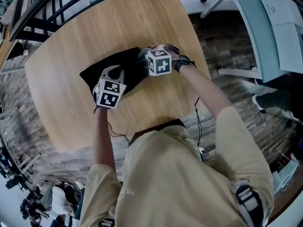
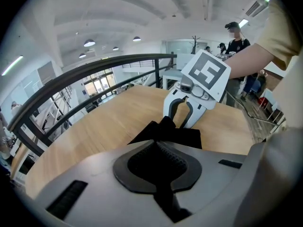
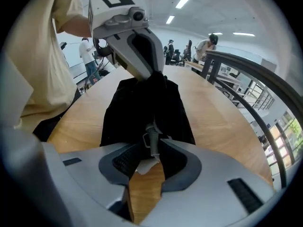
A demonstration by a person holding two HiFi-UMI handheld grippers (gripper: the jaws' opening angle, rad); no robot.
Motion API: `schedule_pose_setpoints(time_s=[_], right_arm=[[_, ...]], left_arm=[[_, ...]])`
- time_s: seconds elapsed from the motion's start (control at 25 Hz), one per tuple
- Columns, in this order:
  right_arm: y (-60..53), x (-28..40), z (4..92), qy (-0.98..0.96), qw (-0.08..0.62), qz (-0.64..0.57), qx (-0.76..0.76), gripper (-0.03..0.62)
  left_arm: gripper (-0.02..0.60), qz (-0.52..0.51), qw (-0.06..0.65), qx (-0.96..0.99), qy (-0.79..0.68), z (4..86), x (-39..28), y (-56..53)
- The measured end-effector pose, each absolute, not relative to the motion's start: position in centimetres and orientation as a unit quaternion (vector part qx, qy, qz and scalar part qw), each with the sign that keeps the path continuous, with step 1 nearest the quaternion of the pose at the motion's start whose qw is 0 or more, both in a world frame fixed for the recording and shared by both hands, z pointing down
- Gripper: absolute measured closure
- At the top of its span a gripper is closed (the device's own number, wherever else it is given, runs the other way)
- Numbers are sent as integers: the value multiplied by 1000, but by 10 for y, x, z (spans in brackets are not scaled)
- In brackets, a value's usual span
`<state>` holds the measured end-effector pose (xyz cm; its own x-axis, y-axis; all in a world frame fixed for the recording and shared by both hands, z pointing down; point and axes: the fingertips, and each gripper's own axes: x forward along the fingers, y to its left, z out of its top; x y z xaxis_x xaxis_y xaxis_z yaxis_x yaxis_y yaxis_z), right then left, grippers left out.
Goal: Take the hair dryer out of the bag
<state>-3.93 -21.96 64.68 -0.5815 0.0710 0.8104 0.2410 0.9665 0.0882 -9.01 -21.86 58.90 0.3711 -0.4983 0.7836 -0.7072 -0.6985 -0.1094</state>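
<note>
A black bag (image 1: 130, 63) lies on the round wooden table (image 1: 66, 103). No hair dryer shows; the bag hides its contents. My left gripper (image 1: 115, 71) is shut on a fold of the bag's fabric (image 2: 165, 134) and is seen from the other side pinching the far end (image 3: 150, 74). My right gripper (image 1: 143, 55) sits at the opposite end with its jaws apart (image 2: 182, 112). In the right gripper view a small grey loop-ended piece (image 3: 151, 141) and a white tag (image 3: 147, 167) stick out of the bag (image 3: 142, 108) between the open jaws (image 3: 150, 151), with bare wood below.
A dark metal railing (image 1: 52, 8) curves along the table's far side. A pale desk with papers (image 1: 279, 27) stands to the right over the plank floor. People stand in the background (image 2: 234, 39). Bare wood surrounds the bag.
</note>
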Motion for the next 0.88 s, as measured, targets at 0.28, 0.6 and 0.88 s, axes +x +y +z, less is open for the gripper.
schedule_pose_setpoints(time_s=[0.28,0.6,0.88], right_arm=[[-217,-48,666,-845,492,-160,-132,497],[-219,-47,668,-845,490,-165,-137,508],[-218,-44,668,-844,492,-160,-142,508]], left_arm=[[561,423,131,820,-363,592,-90,-217],[560,396,138,828,-372,596,-87,-217],[452,337,184,835,-395,578,-94,-214]])
